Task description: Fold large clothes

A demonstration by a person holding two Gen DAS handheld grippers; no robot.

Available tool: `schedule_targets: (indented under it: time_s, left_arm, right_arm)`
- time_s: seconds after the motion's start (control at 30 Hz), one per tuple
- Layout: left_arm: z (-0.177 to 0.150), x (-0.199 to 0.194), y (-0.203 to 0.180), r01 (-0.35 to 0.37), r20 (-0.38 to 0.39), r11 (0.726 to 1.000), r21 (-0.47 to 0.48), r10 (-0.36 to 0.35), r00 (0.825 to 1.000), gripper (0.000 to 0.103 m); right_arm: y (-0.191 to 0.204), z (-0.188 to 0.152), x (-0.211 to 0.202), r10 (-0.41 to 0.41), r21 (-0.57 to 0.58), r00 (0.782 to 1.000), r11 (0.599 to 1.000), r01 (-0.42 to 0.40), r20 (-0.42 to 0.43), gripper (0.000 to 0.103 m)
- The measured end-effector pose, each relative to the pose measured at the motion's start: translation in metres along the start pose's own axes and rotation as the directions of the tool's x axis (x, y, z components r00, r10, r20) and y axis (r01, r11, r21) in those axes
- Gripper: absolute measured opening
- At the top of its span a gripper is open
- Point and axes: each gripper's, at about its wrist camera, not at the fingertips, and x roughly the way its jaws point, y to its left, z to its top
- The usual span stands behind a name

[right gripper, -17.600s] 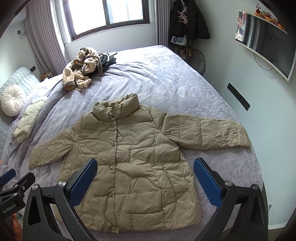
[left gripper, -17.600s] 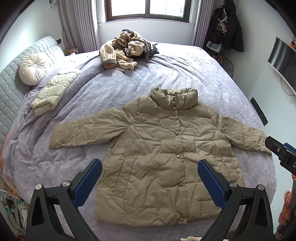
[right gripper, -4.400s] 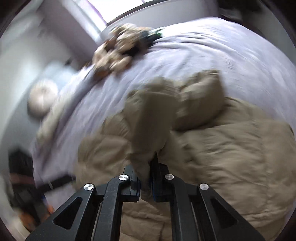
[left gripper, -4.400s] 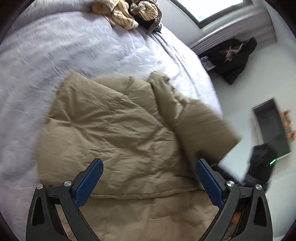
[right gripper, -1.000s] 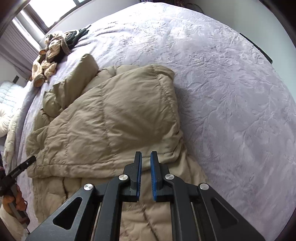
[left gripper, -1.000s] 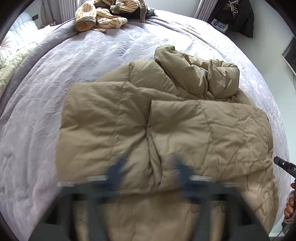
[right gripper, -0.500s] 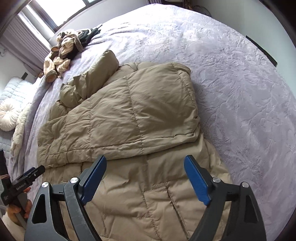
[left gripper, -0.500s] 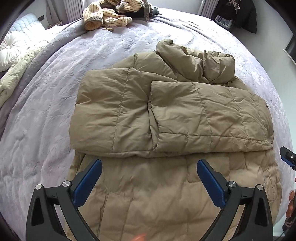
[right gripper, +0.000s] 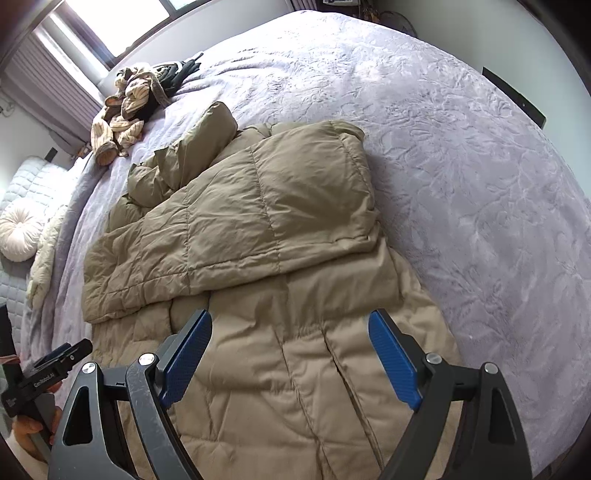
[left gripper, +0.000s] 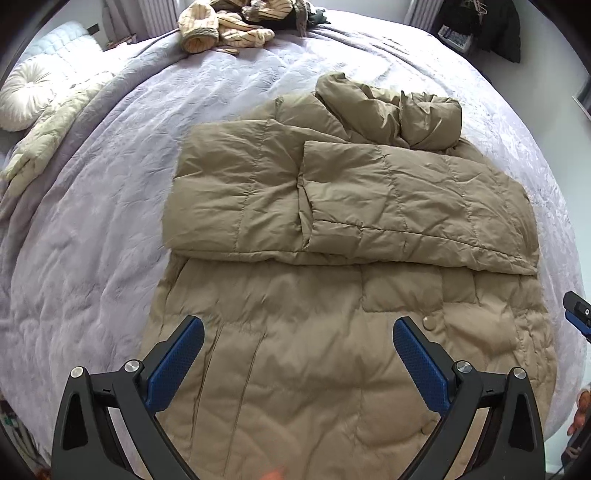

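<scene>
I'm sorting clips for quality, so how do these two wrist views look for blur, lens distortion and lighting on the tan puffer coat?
Left wrist view: sharp, no motion blur; fisheye bows the bed into a dome, dark corners; puffer coat evenly lit. Right wrist view: also sharp, same bulging distortion; the window is blown out white, while the coat stays readable with soft shadows in its folds.

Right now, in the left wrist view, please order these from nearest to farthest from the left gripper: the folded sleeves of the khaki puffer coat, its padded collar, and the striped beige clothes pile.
1. Folded sleeves of the khaki puffer coat: just beyond the left gripper, across the coat's middle.
2. Padded collar: behind the sleeves, slightly right.
3. Striped beige clothes pile: far edge of the bed, upper left.
</scene>
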Motion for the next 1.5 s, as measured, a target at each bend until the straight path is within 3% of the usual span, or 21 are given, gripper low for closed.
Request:
schedule_targets:
  time_s: [0.4, 0.6, 0.87, 1.23, 1.5]
  left_arm:
    - [-0.036, -0.055, -0.001, -0.075, -0.009, 0.995, -0.063, 0.075, 0.997, 0.103]
    - [-0.053, -0.073, -0.003, -0.068, -0.026, 0.994, -0.086, 0.066, 0.997, 0.102]
    - [-0.078, -0.084, 0.010, -0.059, -0.039, 0.997, -0.056, 0.057, 0.998, 0.103]
    - [-0.134, -0.081, 0.040, 0.035, -0.110, 0.999, 0.034, -0.031, 0.993, 0.103]
    - [-0.164, -0.076, 0.069, 0.071, -0.166, 0.997, 0.017, -0.067, 0.984, 0.103]
  right_arm:
    - [-0.003, 0.004, -0.043, 0.058, -0.019, 0.998, 0.998, -0.058, -0.022, 0.089]
    - [0.002, -0.001, -0.053, 0.105, -0.029, 0.990, 0.994, -0.108, -0.092, 0.089]
    - [0.012, -0.025, -0.067, 0.151, 0.001, 0.982, 0.988, -0.152, -0.116, 0.089]
    - [0.028, -0.101, -0.076, 0.139, 0.105, 0.977, 0.987, -0.123, -0.160, 0.089]
    - [0.029, -0.152, -0.084, 0.172, 0.248, 0.968, 0.961, -0.124, -0.183, 0.089]
